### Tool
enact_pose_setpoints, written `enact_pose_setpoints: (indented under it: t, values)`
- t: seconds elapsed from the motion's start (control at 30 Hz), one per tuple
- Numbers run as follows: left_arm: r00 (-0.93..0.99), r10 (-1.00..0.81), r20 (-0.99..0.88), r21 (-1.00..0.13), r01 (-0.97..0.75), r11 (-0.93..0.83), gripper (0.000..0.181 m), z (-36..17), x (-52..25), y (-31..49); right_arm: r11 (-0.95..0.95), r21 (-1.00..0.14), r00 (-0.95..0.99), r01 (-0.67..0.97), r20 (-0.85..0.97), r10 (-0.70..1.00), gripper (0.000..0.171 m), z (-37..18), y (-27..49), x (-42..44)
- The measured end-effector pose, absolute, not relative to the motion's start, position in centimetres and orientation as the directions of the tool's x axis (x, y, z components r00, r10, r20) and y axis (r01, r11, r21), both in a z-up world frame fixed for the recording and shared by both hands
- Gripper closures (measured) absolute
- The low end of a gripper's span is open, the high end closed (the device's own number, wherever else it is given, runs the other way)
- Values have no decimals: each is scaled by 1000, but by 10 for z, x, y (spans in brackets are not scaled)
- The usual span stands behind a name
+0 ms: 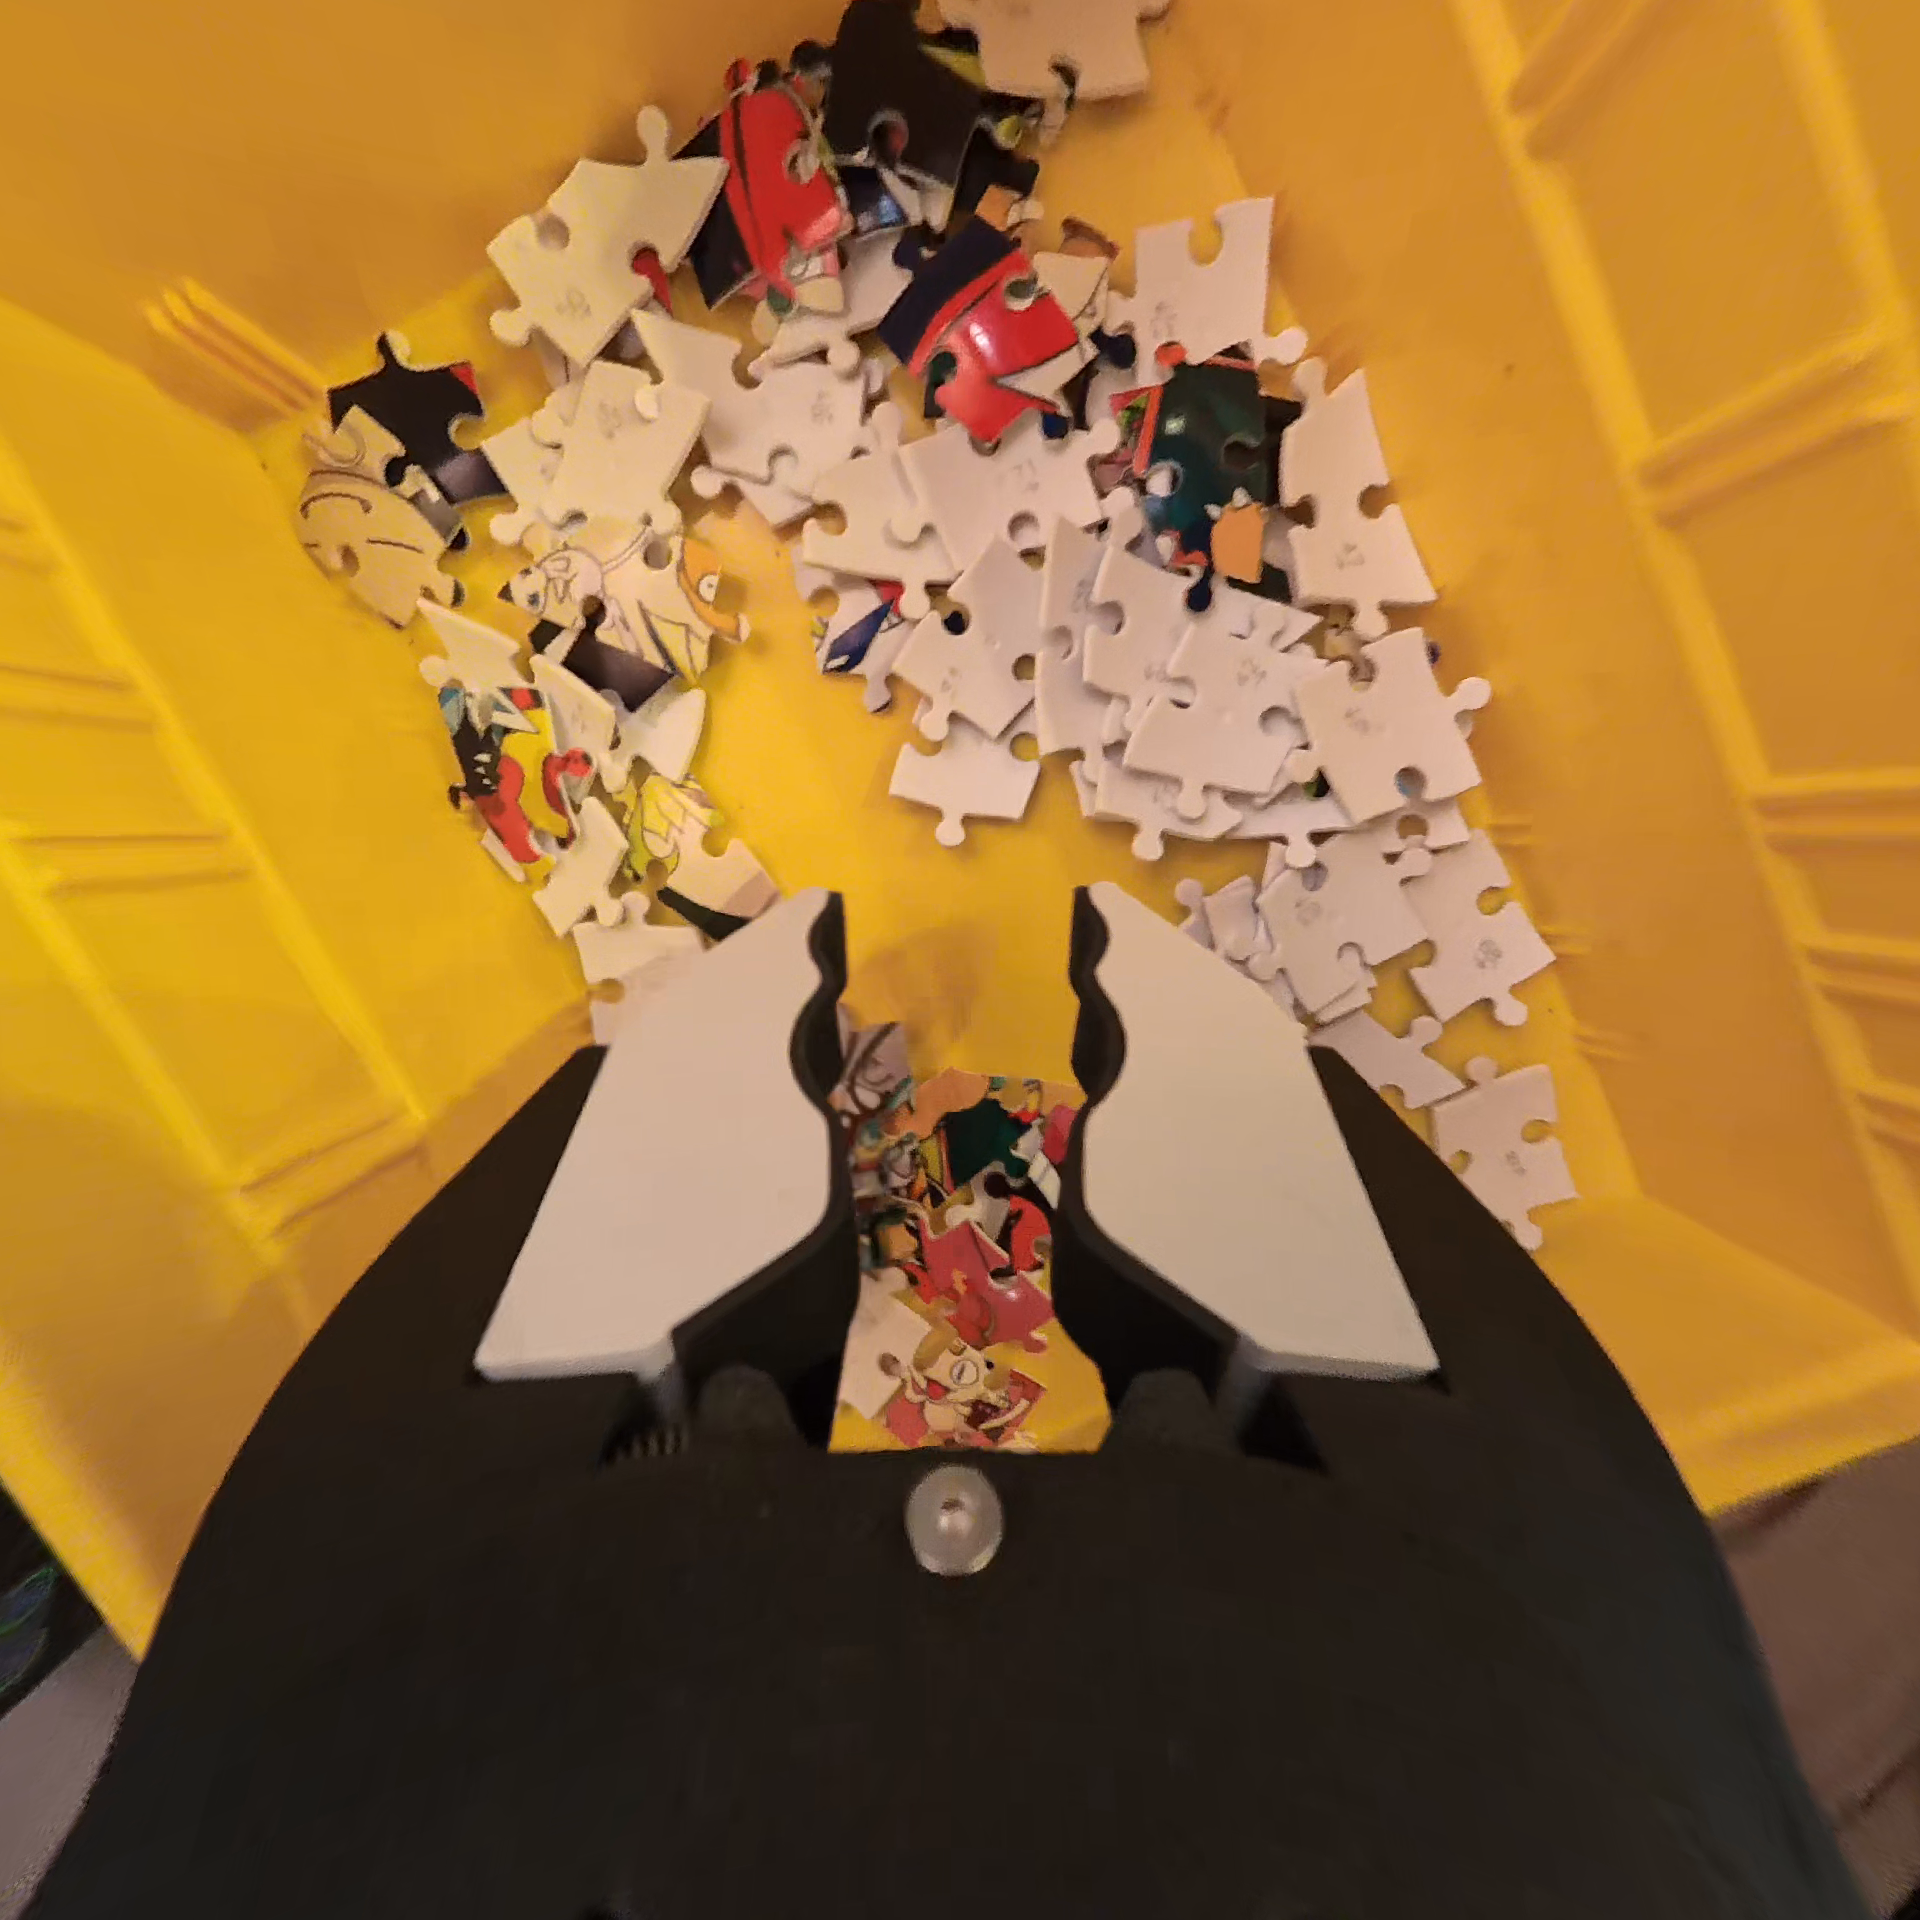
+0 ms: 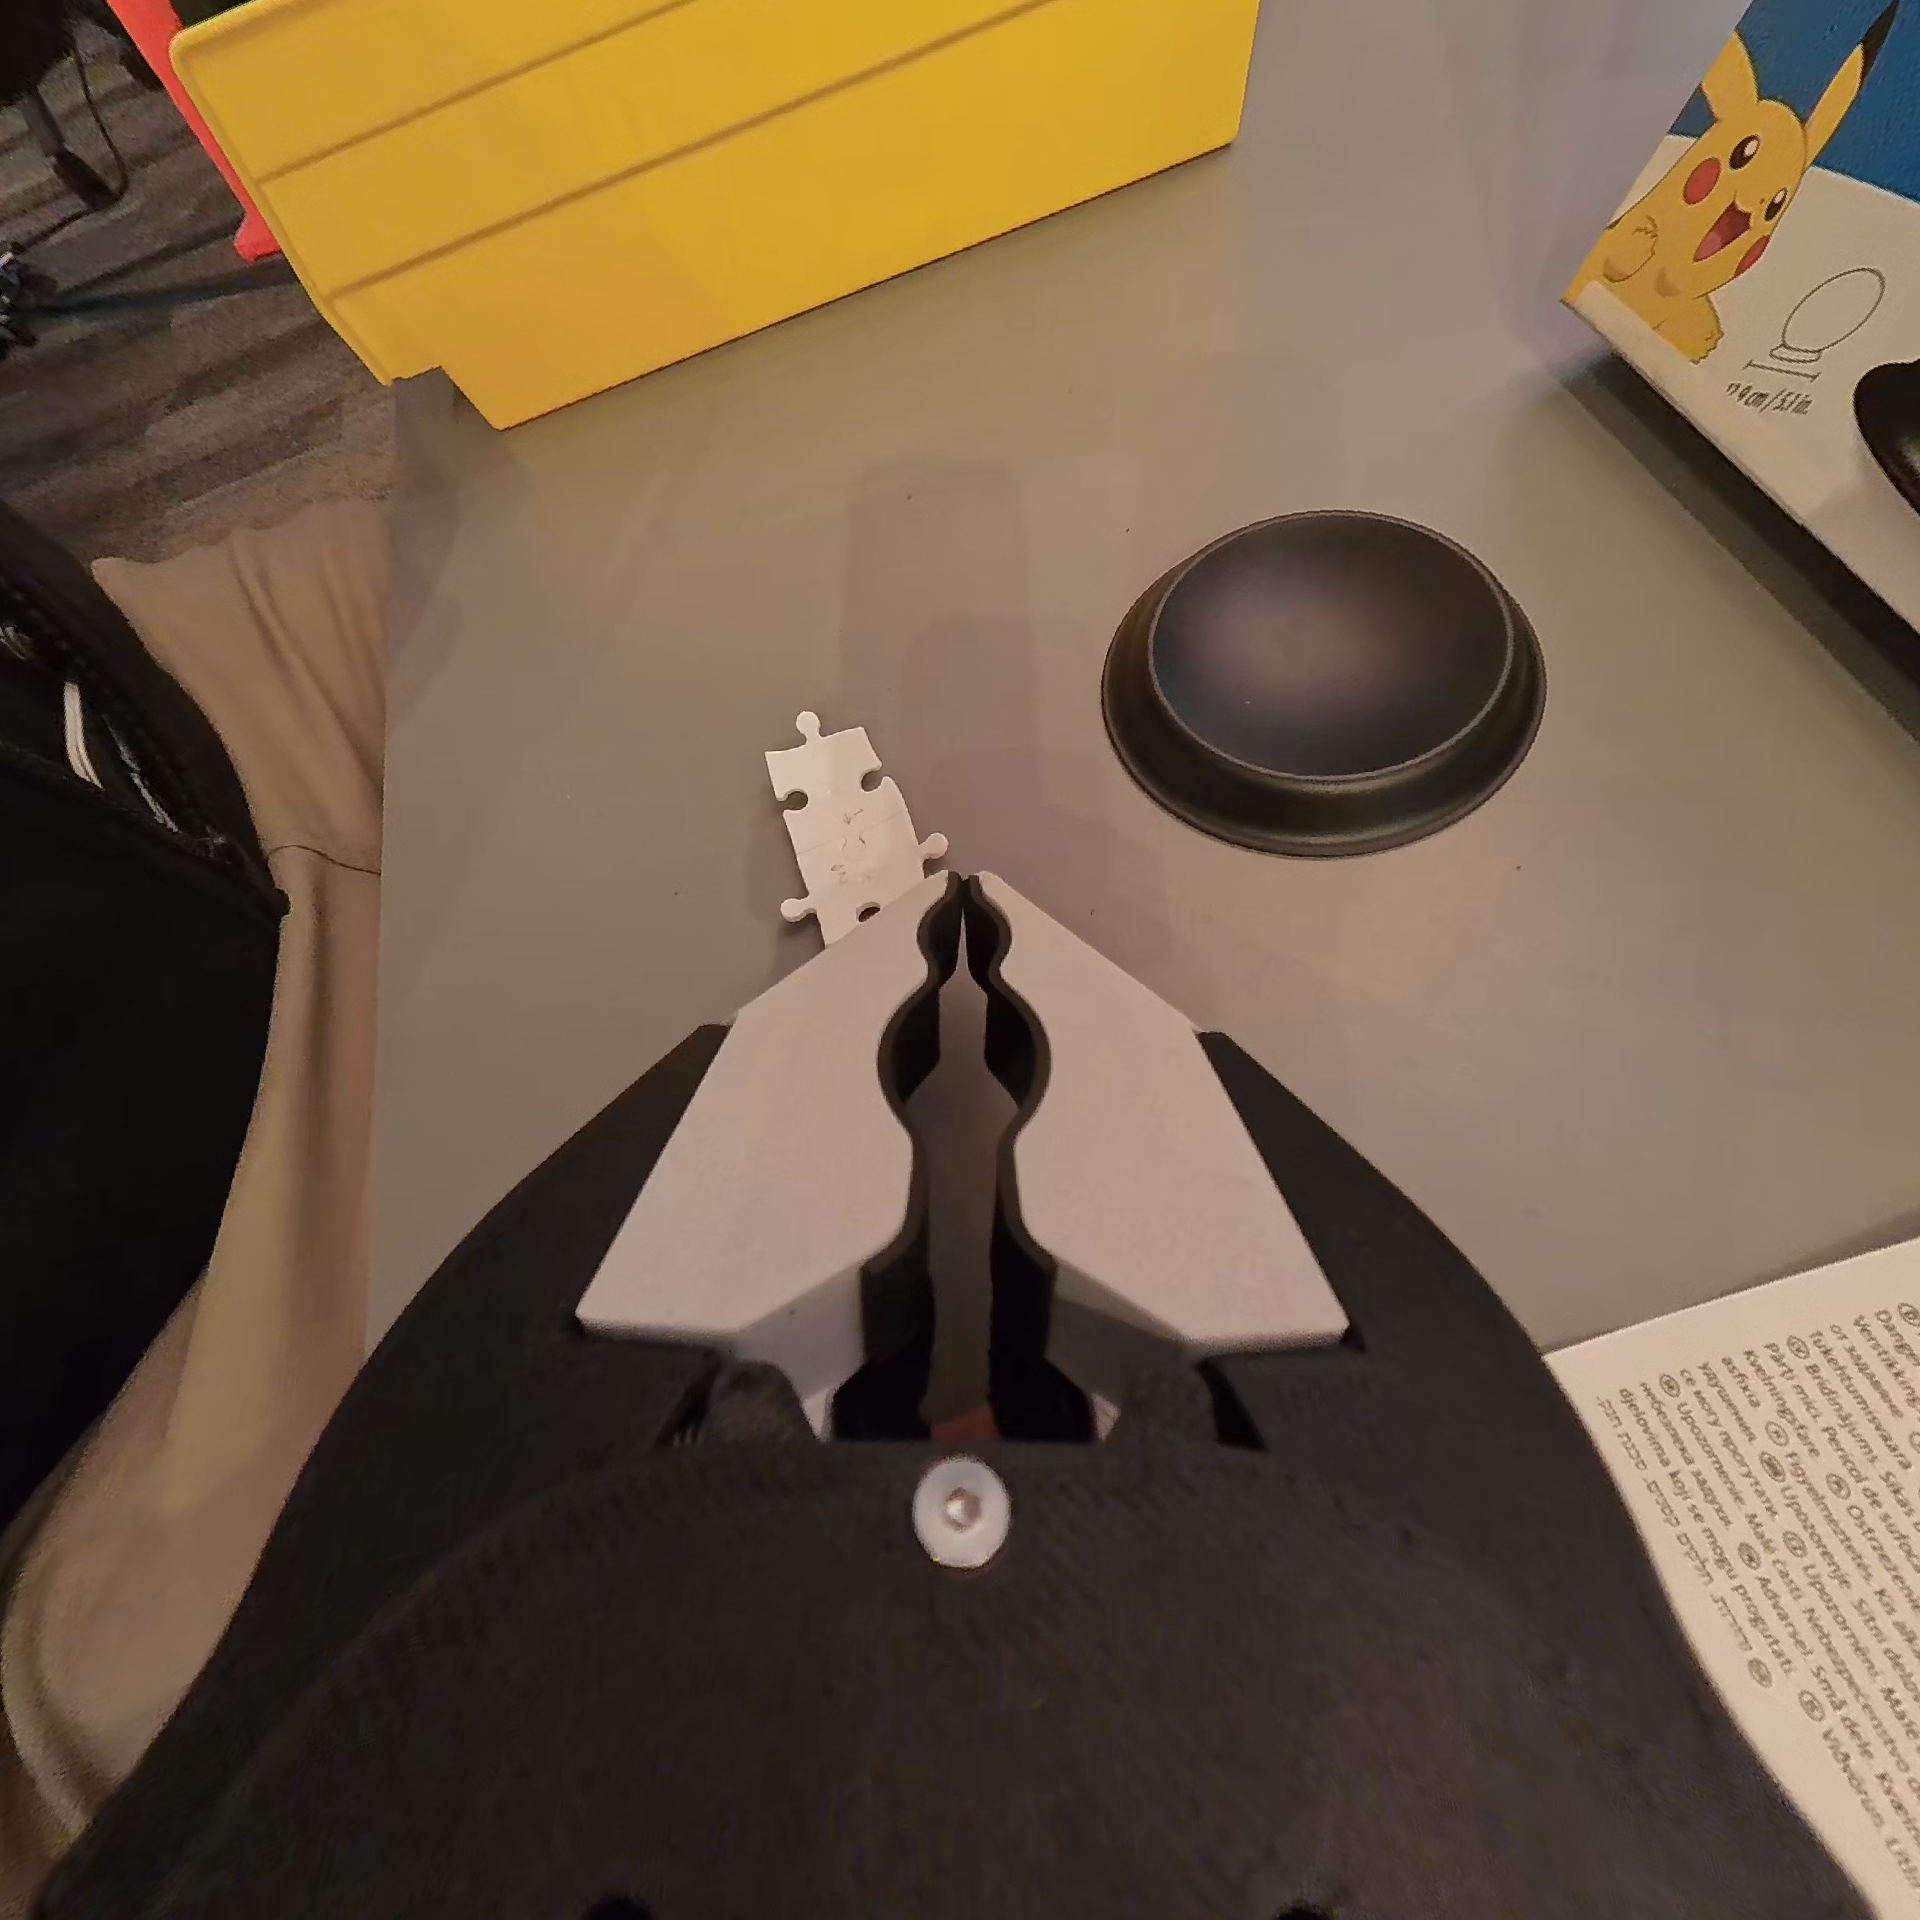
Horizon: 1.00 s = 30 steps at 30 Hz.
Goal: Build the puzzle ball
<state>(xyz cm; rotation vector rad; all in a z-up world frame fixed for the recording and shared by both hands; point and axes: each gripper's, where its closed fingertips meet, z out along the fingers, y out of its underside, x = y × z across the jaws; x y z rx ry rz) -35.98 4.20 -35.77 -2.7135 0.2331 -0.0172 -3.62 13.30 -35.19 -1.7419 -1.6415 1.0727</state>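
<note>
Dozens of loose puzzle pieces (image 1: pixel 1039 540) fill the yellow bin (image 1: pixel 260 727) — thin, light, stiff, best pinched at an edge — beneath the wide-open, empty left gripper (image 1: pixel 956 925), while the right gripper (image 2: pixel 964 883), mid-frame, pinches a joined white strip (image 2: pixel 847 821).

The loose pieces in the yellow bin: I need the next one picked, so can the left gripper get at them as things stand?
Probably yes. The left gripper is inside the yellow bin, jaws open and empty, with the loose pieces lying uncovered just ahead.

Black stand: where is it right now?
Right wrist view: the black stand sits on the grey table, right of the right gripper, between yellow bin and box.
</note>
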Motion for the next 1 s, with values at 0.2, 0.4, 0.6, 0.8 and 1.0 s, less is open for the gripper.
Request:
enact_pose_setpoints:
  t: [0.2, 0.4, 0.6, 0.8, 1.0]
  values:
    - [977, -211, -34, -384, -208, -900, 139, -370, -357, 57, -136, -807, -43, 574, -196, 980, 171, -352, 133, -36]
    - [978, -209, 4, -365, -193, -911, 154, -376, -358, 62, -139, -809, -43, 572, -199, 979, 171, -352, 133, -36]
    - [987, -160, -32, -341, -161, -926, 154, -374, -363, 47, -143, -808, -44, 572, -204, 978, 171, -352, 133, -36]
    - [958, -173, -229, -332, -244, -911, 154, -362, -376, 38, -144, -807, -43, 573, -206, 978, 171, -352, 133, -36]
    - [880, -227, -417, -338, -382, -860, 154, -342, -384, 45, -144, -808, -43, 571, -204, 978, 171, -351, 134, -36]
